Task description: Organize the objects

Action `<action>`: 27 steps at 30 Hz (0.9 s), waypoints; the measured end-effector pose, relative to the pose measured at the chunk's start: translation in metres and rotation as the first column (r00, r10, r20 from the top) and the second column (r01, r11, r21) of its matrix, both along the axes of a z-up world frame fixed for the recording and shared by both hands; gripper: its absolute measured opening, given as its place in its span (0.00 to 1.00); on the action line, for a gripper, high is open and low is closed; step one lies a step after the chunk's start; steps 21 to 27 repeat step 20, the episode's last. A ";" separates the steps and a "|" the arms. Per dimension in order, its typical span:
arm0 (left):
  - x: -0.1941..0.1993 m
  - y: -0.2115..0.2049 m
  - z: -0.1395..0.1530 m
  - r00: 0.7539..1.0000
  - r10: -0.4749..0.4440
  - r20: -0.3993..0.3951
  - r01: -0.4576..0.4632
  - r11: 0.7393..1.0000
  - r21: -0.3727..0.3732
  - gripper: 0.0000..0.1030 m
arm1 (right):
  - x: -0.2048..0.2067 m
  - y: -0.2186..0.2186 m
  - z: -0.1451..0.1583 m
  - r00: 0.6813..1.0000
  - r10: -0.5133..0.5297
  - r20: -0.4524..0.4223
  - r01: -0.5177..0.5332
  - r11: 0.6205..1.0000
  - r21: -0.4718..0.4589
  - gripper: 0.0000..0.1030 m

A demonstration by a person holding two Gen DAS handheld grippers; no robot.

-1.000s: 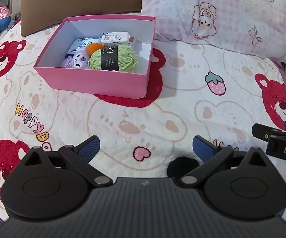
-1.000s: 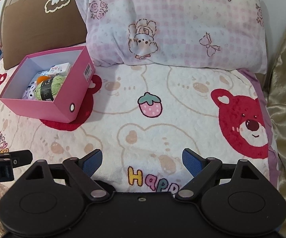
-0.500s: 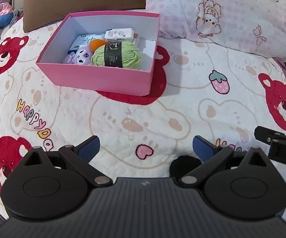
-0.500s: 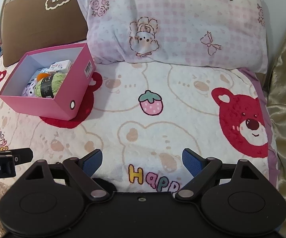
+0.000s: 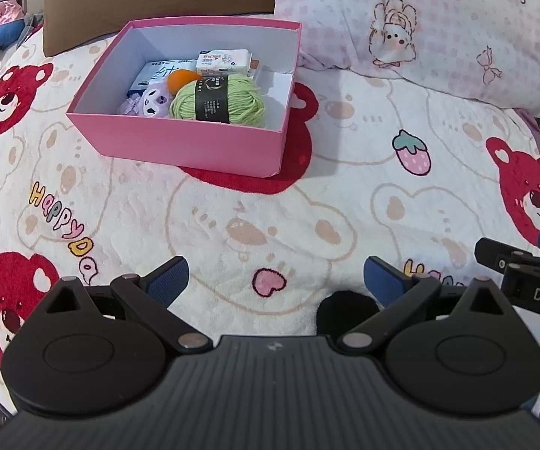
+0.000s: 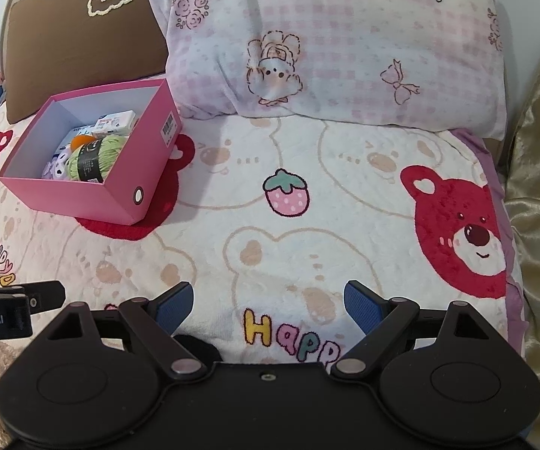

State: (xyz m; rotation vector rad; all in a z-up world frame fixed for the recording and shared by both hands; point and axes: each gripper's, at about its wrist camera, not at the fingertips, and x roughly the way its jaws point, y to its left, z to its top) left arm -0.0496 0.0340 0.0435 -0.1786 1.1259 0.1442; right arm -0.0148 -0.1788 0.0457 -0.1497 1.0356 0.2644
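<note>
Both the left hand-held gripper (image 5: 273,273) and right hand-held gripper (image 6: 269,300) hover spread and empty over the bed (image 5: 232,225), pink box (image 5: 195,142) looks packed, sorting likely done, next just pull back

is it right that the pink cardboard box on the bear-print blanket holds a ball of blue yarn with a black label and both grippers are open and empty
Not quite: the ball of yarn in the pink cardboard box is light green, not blue, as the left wrist view shows. The rest holds: black label, bear-print blanket, left gripper and right gripper open and empty.
</note>
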 end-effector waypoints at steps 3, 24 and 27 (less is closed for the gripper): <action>-0.001 -0.002 -0.001 1.000 0.003 -0.003 -0.003 1.000 0.000 0.98 | 0.000 -0.001 0.000 1.000 0.002 -0.003 -0.002 1.000 -0.001 0.88; 0.001 0.001 0.001 1.000 0.000 -0.003 0.000 1.000 0.008 1.00 | 0.001 -0.001 -0.001 1.000 0.002 -0.007 -0.002 1.000 -0.003 0.88; 0.001 0.001 0.001 1.000 0.000 -0.003 0.000 1.000 0.008 1.00 | 0.001 -0.001 -0.001 1.000 0.002 -0.007 -0.002 1.000 -0.003 0.88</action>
